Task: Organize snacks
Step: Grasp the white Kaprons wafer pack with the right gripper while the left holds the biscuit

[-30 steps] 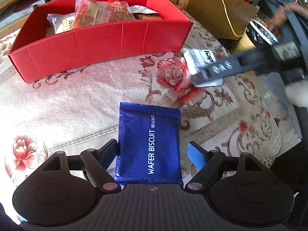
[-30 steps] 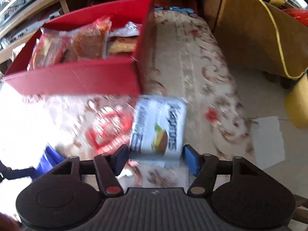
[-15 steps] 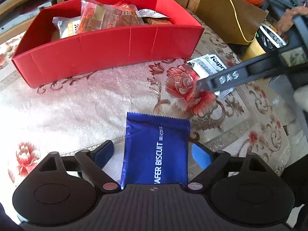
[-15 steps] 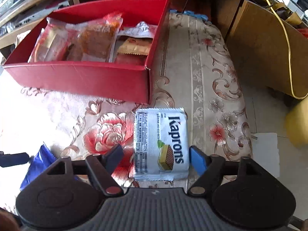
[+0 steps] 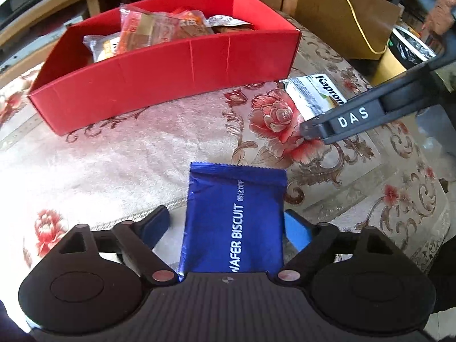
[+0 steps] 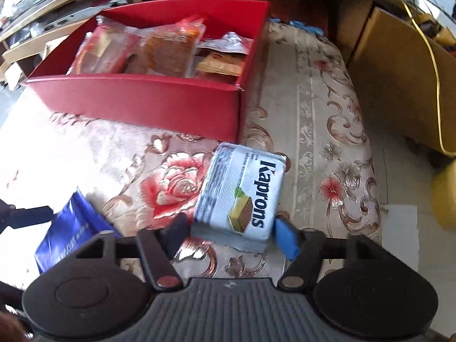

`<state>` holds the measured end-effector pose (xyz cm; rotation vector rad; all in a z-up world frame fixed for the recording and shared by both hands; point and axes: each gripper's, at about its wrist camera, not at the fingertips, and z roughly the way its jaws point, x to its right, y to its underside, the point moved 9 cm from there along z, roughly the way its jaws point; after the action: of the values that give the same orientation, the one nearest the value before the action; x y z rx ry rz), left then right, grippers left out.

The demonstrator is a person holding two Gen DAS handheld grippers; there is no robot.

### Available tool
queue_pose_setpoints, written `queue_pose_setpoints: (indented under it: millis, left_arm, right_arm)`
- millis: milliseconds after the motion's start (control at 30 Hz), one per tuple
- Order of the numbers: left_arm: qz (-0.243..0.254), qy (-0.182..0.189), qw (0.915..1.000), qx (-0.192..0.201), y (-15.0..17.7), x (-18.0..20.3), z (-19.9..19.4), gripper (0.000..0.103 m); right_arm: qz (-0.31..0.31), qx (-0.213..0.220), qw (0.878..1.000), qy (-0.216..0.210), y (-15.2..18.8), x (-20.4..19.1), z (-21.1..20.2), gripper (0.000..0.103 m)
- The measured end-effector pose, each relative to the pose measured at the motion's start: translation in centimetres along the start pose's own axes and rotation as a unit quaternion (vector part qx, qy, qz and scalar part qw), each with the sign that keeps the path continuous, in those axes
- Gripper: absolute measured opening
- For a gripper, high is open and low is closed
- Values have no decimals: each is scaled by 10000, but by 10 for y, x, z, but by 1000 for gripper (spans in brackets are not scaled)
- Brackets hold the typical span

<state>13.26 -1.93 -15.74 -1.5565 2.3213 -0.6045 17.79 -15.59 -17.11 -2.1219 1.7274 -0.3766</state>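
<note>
Between your left gripper's [image 5: 226, 223] closing jaws, the blue wafer pack [image 5: 234, 222] is lying flat on the floral cloth [image 5: 114, 154], right pad touching, left pad apart. Your right gripper [image 6: 230, 232] is pinching the tilted Kaprons pack [image 6: 242, 192], just beside the red box [image 6: 148, 102] holding snacks [image 6: 168, 48].

The left hand-held gripper [image 5: 226, 223] points steeply downward. Its jaws have just been closing, the blue wafer packet [image 5: 235, 219] between them, one pad still clear. The right hand-held gripper [image 6: 232, 235] also tilts steeply down; its jaws have just closed onto the white Kaprons pack [image 6: 242, 191].
</note>
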Motion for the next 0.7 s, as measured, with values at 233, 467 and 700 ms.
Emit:
queue_pose_setpoints:
  millis: [233,467,700]
  left_arm:
    - [-421,31,9991,42,7,-8,-14,70]
    - [-529,14,9986,20,21,-7,-24,70]
    - [-531,-150,9985,0,25,-10,-23,80]
  right_arm:
    - [-347,121,9991,-217,18,-30,-20,53]
    - [-537,62,9982,-272,44,-49,-31,53]
    - [-509,40,9982,-311,47,-49,-28,56]
